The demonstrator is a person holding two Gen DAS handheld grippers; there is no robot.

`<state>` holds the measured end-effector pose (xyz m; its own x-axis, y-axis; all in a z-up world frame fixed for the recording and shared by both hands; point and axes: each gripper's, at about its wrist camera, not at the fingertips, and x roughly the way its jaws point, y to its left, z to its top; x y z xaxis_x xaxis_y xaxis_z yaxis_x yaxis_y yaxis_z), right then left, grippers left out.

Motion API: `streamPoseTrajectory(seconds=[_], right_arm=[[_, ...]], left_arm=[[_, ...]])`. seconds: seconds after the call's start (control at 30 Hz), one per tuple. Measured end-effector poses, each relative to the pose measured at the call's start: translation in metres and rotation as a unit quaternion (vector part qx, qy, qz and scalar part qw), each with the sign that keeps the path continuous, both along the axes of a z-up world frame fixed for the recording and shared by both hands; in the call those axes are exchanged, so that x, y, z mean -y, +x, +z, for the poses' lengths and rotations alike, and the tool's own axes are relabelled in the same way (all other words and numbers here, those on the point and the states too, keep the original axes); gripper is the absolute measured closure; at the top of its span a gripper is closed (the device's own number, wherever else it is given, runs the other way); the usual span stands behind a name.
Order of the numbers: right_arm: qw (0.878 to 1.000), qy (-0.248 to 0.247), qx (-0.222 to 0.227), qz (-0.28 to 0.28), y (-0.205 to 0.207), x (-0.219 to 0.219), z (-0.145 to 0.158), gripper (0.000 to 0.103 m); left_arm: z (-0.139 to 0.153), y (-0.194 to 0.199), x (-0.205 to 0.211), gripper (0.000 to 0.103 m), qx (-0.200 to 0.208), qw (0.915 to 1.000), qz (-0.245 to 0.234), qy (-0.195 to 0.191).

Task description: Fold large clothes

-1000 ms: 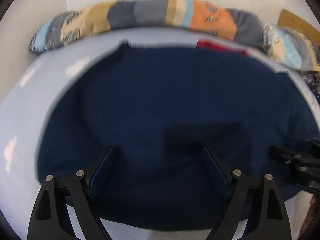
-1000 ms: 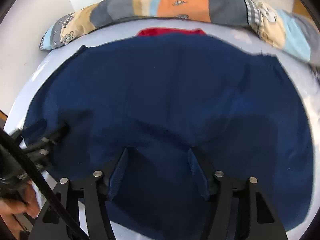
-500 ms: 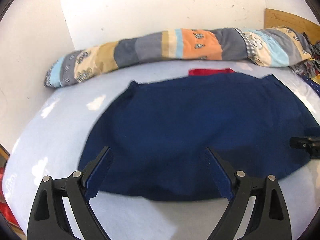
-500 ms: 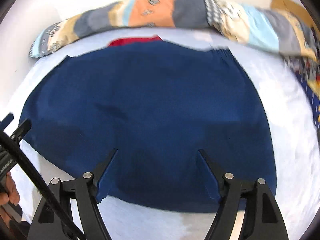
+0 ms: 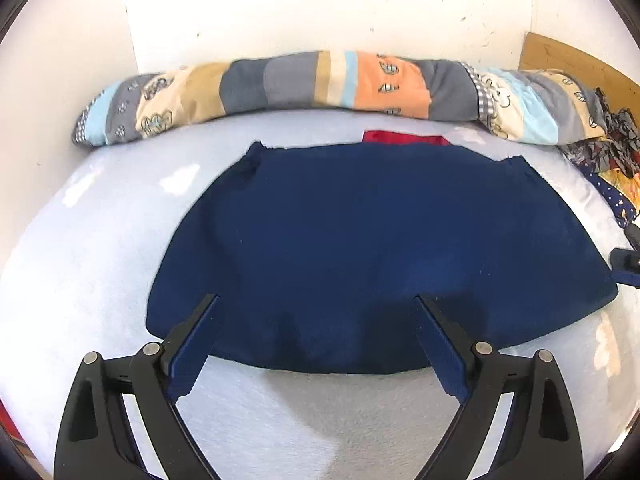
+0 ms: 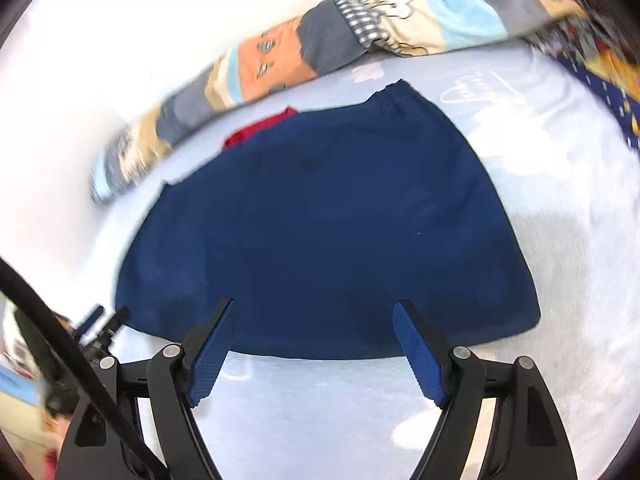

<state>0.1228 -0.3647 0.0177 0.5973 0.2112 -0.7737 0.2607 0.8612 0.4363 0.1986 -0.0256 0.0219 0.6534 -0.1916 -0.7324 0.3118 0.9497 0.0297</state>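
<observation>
- Navy garment lies flat on the bed, folded into a wide block, mid-bed, near edge curved toward the cameras.
- Red cloth pokes out at the garment's far edge, just under it; same red bit shows in the right wrist view.
- Left gripper: jaws spread wide, holding nothing, hanging over the garment's near edge; cannot tell if the tips touch the fabric.
- Right gripper: jaws released, wide apart, empty, also at the near edge of the garment.
- Right gripper's tip shows at the right rim of the left wrist view, just beside the garment's right corner.
- Left gripper's black parts show at lower left of the right wrist view, near the garment's left corner.
- Long patchwork bolster runs along the far side of the bed against the white wall; apart from the garment.
- Bolster blurred in the right wrist view.
- Patterned dark fabric heaped at far right of the bed, next to a wooden board.
- Sheet is pale blue with white cloud prints.
</observation>
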Motion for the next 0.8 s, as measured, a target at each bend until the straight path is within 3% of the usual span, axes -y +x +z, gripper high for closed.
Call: streamPoseTrajectory(seconds=[0.17,0.4,0.53,0.6,0.8], right_arm=[[1.000,0.009,-0.003,-0.027,0.000,0.009,0.002,0.020],[0.995,0.058,0.014,-0.083,-0.013,0.051,0.006,0.020],[0.989,0.081,0.004,-0.122,-0.022,0.091,-0.007,0.019],[0.982,0.123,-0.007,-0.141,-0.028,0.112,-0.024,0.019],[0.969,0.175,-0.038,-0.172,-0.041,0.129,-0.056,0.019]], left_arm=[[-0.025,0.010,0.018,0.010,-0.018,0.9992,-0.007,0.034],[-0.019,0.000,0.051,0.010,-0.004,0.9987,-0.041,0.032],[-0.017,-0.004,0.073,0.010,0.014,0.9963,-0.070,0.047],[-0.017,-0.002,0.079,0.010,0.010,0.9961,-0.073,0.048],[-0.014,0.000,0.089,0.010,0.004,0.9966,-0.077,0.027]])
